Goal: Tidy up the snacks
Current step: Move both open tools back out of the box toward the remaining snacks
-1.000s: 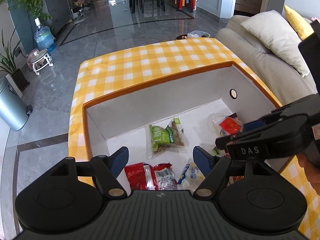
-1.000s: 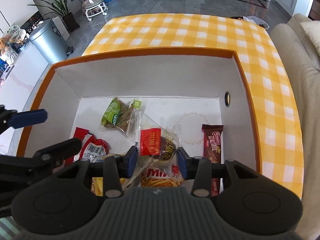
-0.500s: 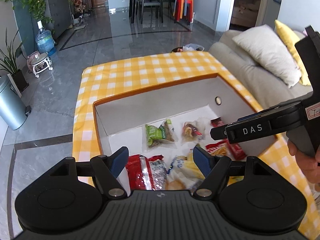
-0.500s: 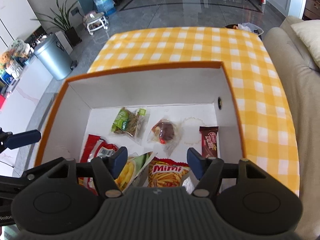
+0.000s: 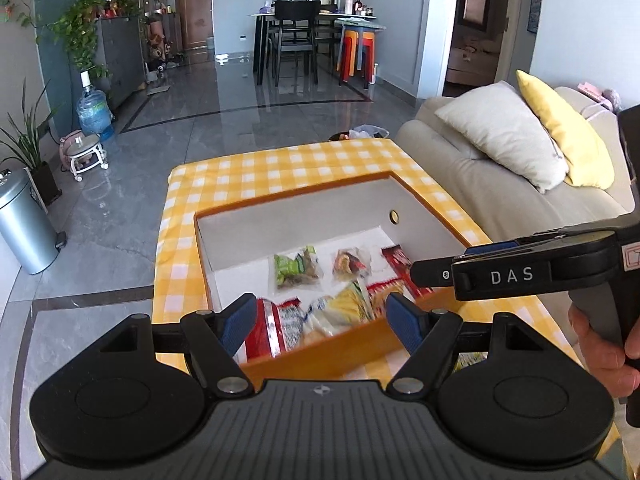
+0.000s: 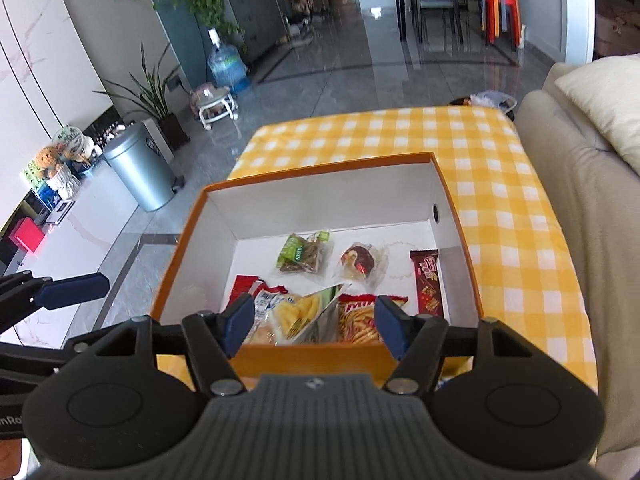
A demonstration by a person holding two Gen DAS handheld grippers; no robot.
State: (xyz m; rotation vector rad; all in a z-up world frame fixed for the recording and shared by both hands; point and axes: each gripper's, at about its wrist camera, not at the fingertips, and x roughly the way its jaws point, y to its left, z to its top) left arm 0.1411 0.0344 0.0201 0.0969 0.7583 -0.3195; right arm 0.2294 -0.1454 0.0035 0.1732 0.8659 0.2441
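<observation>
Snacks: light, crinkly packets in orange box (image 6: 320,354) on bench (image 6: 500,184).
Chocolate bar (image 6: 427,282): stiff; grip mid-length.
Left claw (image 5: 322,322): released, empty.
Right claw (image 6: 316,322): just opened, nothing between jaws.

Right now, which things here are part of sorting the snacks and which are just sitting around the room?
Part of the job:
orange box
green snack bag
brown chocolate bar
Mimi chips bag
clear wrapped pastry

Just lying about:
metal bin
water bottle
yellow cushion
</observation>
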